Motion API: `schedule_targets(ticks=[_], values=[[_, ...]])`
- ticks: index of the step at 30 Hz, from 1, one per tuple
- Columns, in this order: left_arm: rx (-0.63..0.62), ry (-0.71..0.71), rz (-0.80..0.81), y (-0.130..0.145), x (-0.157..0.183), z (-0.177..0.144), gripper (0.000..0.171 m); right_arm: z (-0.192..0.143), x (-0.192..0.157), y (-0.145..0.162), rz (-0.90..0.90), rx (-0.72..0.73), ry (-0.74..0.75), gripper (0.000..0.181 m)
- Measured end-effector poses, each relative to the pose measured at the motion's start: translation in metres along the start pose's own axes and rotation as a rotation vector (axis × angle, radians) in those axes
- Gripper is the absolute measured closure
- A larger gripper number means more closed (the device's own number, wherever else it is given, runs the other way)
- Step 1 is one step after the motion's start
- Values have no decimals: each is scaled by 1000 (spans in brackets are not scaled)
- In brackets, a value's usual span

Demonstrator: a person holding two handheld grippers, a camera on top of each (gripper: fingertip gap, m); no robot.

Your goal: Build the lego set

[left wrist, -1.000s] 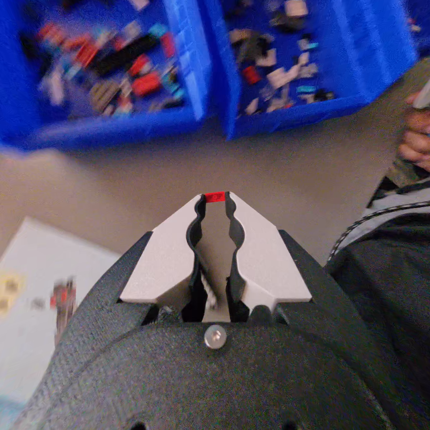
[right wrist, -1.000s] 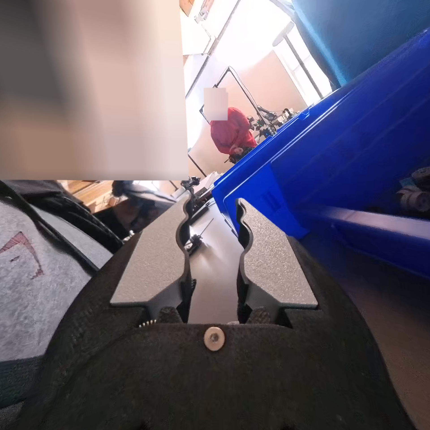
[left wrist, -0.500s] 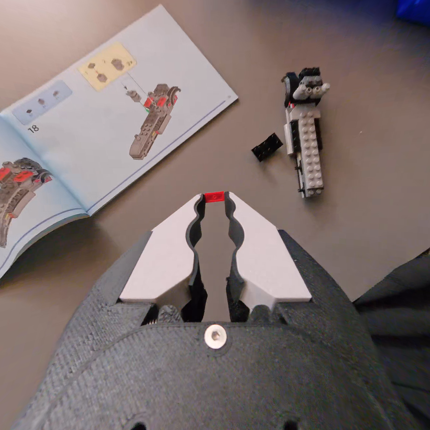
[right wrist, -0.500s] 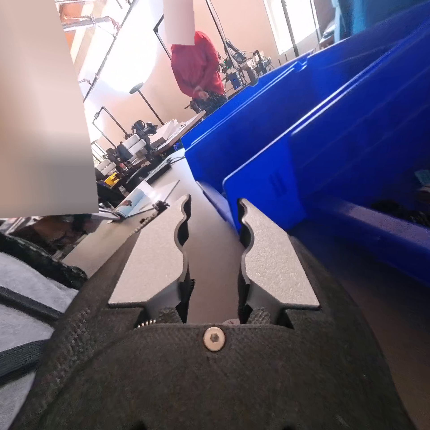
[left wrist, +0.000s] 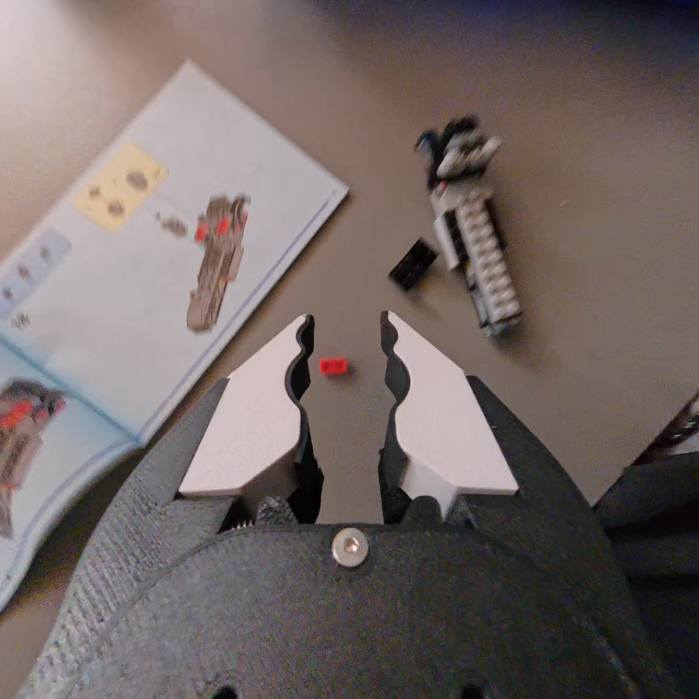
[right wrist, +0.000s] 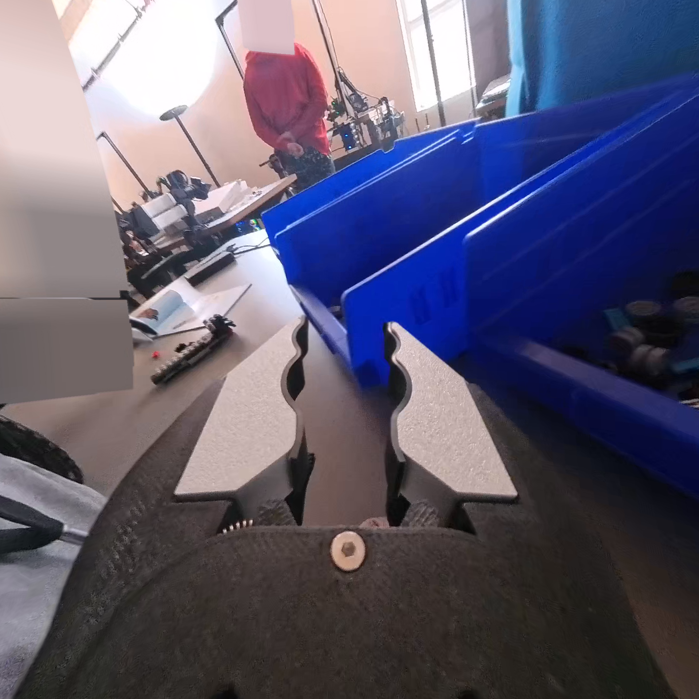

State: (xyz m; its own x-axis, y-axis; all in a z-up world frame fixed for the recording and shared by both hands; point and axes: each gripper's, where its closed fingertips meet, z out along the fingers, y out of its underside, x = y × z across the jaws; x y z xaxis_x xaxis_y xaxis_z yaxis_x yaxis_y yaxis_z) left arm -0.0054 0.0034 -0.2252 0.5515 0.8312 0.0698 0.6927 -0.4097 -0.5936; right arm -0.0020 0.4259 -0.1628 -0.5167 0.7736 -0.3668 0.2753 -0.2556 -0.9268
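The left gripper [left wrist: 346, 319] hangs over the brown-grey table [left wrist: 416, 94] with its 2 pale fingers spread wide and nothing between them. A small red rectangular lego plate [left wrist: 333, 366] lies flat on the table in the gap below the fingers, closer to the left finger and touching neither. Beyond the right finger rests a long grey and black studded lego assembly [left wrist: 472, 242] with a darker cluster at its far end, blurred. A small black lego brick [left wrist: 413, 263] sits just beside the assembly's left flank; whether they touch I cannot tell. To the left an open pale blue instruction booklet [left wrist: 159, 242] lies flat on the table.

The right gripper [right wrist: 345, 326] sits low over the table, its fingers parted and empty. 2 glossy blue plastic bins [right wrist: 397, 212] stand to its right, the nearer one holding dark round pieces [right wrist: 643, 340]. A person in a red top [right wrist: 287, 98] stands at another table far behind
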Motion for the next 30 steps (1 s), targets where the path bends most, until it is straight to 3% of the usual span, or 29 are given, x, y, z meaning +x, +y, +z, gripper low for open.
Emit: schedule_targets(ticks=[3,7,20,25,30], values=[[79,71,89,-50,23,-7,135,-9,15,-4,-12,8,32,141],[135,201,262,-118,78,-1,134,-22,26,-7,30,26,38,141],[132,754,733,-280,289,75,135,-66,62,4,71,50,27,142],[109,927,917,-320,352,108,135,-76,76,5,73,43,-29,142],[46,1003,1075,-333,395,140,136,-79,76,1,90,85,-100,144]])
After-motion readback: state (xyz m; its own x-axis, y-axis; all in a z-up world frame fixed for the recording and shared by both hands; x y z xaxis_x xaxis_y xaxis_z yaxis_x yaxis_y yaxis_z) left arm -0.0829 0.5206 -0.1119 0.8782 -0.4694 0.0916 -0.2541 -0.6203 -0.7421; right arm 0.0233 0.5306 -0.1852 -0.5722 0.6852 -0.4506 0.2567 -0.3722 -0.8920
